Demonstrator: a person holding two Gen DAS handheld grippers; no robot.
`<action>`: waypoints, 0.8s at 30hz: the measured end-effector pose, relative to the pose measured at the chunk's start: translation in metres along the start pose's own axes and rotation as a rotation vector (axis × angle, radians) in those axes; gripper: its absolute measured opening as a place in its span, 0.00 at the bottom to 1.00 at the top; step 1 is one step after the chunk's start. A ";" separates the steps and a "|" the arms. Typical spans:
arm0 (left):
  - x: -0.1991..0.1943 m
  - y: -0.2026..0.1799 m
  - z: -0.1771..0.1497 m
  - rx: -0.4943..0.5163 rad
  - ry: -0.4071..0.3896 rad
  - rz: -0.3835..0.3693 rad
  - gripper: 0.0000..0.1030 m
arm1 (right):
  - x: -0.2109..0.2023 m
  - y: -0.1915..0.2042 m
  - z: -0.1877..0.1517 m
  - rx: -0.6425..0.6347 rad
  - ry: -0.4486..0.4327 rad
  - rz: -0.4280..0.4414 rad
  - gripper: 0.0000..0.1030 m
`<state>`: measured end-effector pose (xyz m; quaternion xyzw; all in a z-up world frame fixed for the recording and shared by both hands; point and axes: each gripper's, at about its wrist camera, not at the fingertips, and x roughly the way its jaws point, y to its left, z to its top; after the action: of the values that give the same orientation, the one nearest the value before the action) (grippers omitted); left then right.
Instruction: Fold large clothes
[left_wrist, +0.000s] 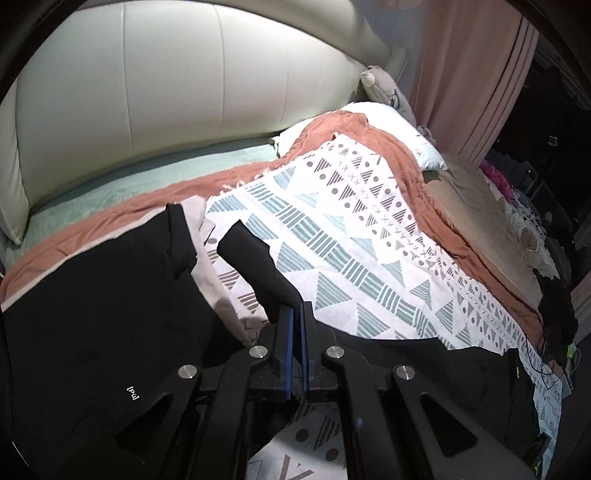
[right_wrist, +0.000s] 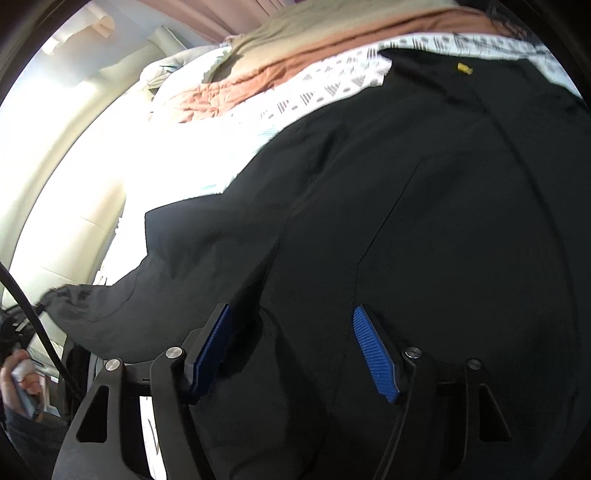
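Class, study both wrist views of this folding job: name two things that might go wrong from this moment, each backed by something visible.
1. The left gripper pinches only a narrow strip of the black garment; it may slip out when pulled.
2. The right gripper is open over the garment with no edge between its pads; closing here may bunch the cloth or grab nothing.

left gripper (left_wrist: 297, 314): black linkage arms, four round silver screw heads, blue pads edge-on
left gripper marking: small white bracketed print, left of the screws
right gripper (right_wrist: 291, 325): black frame with triangular cut-outs, silver screws at the pivots
right pads (right_wrist: 375, 354): bright blue, finely ribbed, on black backing
cable (right_wrist: 33, 314): black, thin, left of the right gripper
hand (right_wrist: 16, 380): beside that cable; worn items unclear
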<state>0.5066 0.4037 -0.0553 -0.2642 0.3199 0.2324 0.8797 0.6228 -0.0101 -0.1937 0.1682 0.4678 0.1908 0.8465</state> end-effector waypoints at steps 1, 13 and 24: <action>-0.009 -0.007 0.004 0.012 -0.016 -0.011 0.05 | 0.006 -0.001 0.001 0.000 0.007 -0.005 0.65; -0.117 -0.127 0.034 0.189 -0.166 -0.168 0.05 | -0.034 -0.027 0.014 0.061 -0.020 0.082 0.70; -0.193 -0.233 0.015 0.323 -0.222 -0.295 0.05 | -0.123 -0.079 -0.014 0.090 -0.167 0.062 0.77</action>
<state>0.5152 0.1914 0.1610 -0.1367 0.2124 0.0747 0.9647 0.5635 -0.1364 -0.1473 0.2356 0.3983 0.1810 0.8678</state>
